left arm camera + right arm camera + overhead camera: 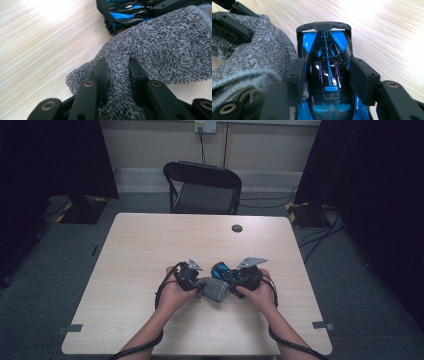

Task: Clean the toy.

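Note:
A blue and black toy car (325, 75) sits between the jaws of my right gripper (325, 77), which is shut on its body. In the high view the car (222, 270) lies just left of that gripper (239, 279). A grey fuzzy cloth (160, 52) lies bunched against the car's side. My left gripper (117, 75) is shut on a fold of the cloth. From above, the cloth (214, 289) lies on the table between both hands, with the left gripper (196, 282) at its left edge. The cloth (254, 60) also drapes over the right gripper's left jaw.
The light wooden table (150, 245) has a small dark round cap (237, 228) near its far edge. A black folding chair (204, 187) stands beyond the table. Dark curtains and stands flank both sides, with cables on the grey floor.

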The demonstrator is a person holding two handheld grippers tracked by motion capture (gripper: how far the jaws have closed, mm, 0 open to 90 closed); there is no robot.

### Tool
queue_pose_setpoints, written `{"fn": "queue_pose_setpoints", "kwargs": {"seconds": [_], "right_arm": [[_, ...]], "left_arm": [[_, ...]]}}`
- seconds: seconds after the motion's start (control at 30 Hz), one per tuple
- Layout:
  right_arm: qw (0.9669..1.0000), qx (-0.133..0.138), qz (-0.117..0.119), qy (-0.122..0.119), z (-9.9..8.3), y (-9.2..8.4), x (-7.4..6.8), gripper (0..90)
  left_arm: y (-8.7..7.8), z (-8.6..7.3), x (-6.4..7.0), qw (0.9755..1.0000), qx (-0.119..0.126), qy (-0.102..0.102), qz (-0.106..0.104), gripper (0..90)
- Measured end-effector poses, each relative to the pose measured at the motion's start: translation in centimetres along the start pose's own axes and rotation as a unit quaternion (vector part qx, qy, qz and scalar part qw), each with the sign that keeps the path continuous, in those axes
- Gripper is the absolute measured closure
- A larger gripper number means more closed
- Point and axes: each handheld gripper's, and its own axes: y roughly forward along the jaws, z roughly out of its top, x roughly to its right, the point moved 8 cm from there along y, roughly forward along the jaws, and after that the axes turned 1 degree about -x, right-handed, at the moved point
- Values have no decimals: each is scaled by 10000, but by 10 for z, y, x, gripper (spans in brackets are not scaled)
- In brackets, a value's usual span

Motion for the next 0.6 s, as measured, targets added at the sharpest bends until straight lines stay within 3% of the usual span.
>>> {"fn": "queue_pose_setpoints", "kwargs": {"seconds": [0.6], "right_arm": [[10000,-3,-3,1,0,0,0,480]], "left_arm": [[-6,-1,-17,9998,21,-185,101,725]]}}
